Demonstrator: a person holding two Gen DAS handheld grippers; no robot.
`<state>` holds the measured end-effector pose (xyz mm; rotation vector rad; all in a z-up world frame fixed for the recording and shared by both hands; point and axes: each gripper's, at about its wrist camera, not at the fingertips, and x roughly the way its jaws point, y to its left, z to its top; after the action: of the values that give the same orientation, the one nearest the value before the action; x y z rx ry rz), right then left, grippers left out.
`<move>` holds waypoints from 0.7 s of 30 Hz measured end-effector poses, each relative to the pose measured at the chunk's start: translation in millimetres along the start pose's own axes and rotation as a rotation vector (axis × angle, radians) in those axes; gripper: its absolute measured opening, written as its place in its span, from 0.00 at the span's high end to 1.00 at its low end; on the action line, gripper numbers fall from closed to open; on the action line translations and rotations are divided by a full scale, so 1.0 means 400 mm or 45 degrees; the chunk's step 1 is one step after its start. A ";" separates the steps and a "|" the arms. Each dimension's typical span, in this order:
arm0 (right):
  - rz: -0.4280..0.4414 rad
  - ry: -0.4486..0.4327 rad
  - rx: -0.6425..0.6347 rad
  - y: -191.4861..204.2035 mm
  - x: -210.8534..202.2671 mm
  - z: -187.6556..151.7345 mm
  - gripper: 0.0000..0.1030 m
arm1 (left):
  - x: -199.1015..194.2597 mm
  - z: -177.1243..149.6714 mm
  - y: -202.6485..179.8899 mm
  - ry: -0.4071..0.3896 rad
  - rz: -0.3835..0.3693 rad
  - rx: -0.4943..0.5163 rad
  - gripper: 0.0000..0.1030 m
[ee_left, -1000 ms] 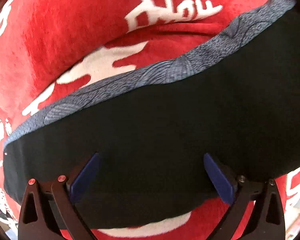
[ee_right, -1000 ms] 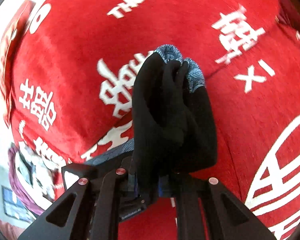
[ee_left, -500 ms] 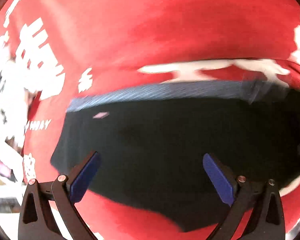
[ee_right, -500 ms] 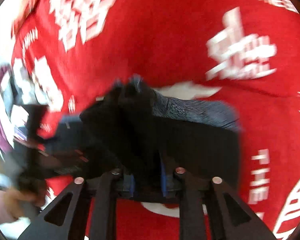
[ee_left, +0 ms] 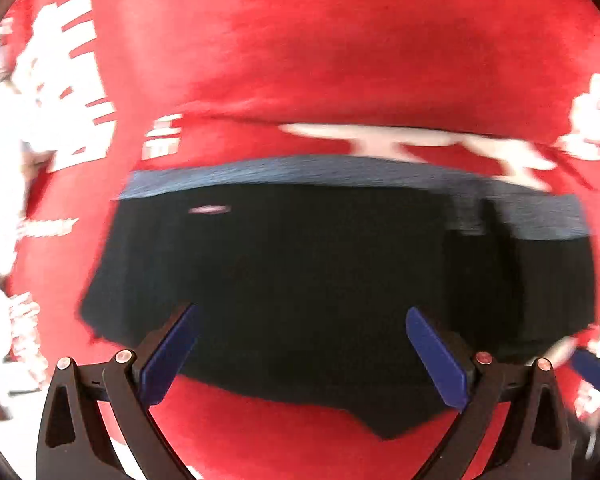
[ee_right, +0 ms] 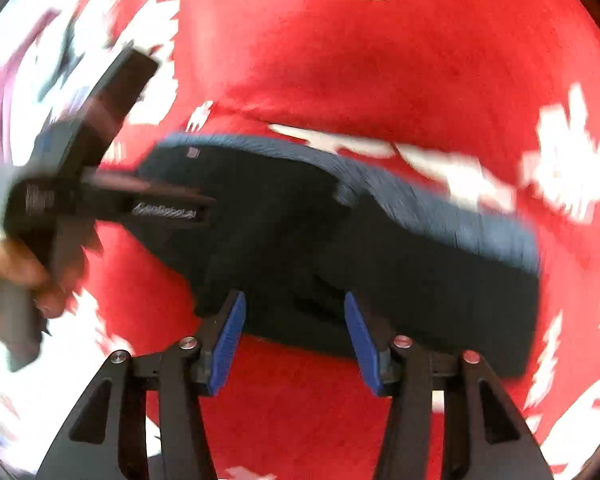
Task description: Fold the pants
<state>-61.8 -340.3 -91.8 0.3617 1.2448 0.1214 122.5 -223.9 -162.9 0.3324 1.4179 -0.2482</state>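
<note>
The black pants (ee_left: 320, 280) are lying folded on the red blanket (ee_left: 340, 60), a flat dark block with the grey-blue waistband (ee_left: 300, 172) running along its far edge. White lettering is showing on the blanket all round them.

The left gripper (ee_left: 300, 348) is hanging over the near edge of the pants, pointing straight down, its jaws standing wide apart — nothing is between the blue pads (ee_left: 168, 356), and they are touching no cloth that I can make out. In the right wrist view the same gripper (ee_right: 172, 204) is showing at the left end of the pants, with a hand (ee_right: 12, 272) gripping its handle; blur is hiding whether its tip is resting on the fabric.

The right gripper (ee_right: 296, 340) is sitting at the near edge of the pants toward their right end. Its jaws have just been opening and are standing about half apart now — the cloth is lying beyond the pads (ee_right: 228, 344), not pinched between them.
</note>
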 end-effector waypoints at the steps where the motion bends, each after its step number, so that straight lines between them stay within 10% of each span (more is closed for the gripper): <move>1: 0.073 0.017 0.184 -0.070 -0.008 -0.005 0.46 | 0.001 0.003 -0.021 0.006 -0.056 0.023 0.00; 5: 0.338 0.023 0.855 -0.333 0.007 -0.087 0.44 | 0.034 0.012 -0.142 0.078 -0.218 0.127 0.00; 10: 0.486 0.031 1.123 -0.432 0.046 -0.150 0.44 | 0.099 0.021 -0.229 0.180 -0.313 0.101 0.02; 15: 0.586 -0.040 1.299 -0.471 0.087 -0.171 0.45 | 0.147 0.035 -0.234 0.278 -0.386 0.003 0.41; 16: 0.608 -0.035 1.343 -0.481 0.100 -0.176 0.51 | 0.145 0.037 -0.234 0.261 -0.377 0.005 0.48; 17: 0.644 -0.022 1.408 -0.487 0.120 -0.183 0.84 | 0.138 0.038 -0.235 0.253 -0.364 0.017 0.54; 18: 0.657 0.003 1.443 -0.491 0.135 -0.181 0.95 | 0.126 0.037 -0.237 0.242 -0.350 0.028 0.56; 21: 0.643 -0.005 1.345 -0.477 0.105 -0.157 0.96 | 0.080 0.002 -0.228 0.179 -0.328 0.068 0.57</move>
<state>-127.2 -494.3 -210.3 1.5871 1.1035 -0.1233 94.4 -308.0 -201.7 0.2131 1.5961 -0.4813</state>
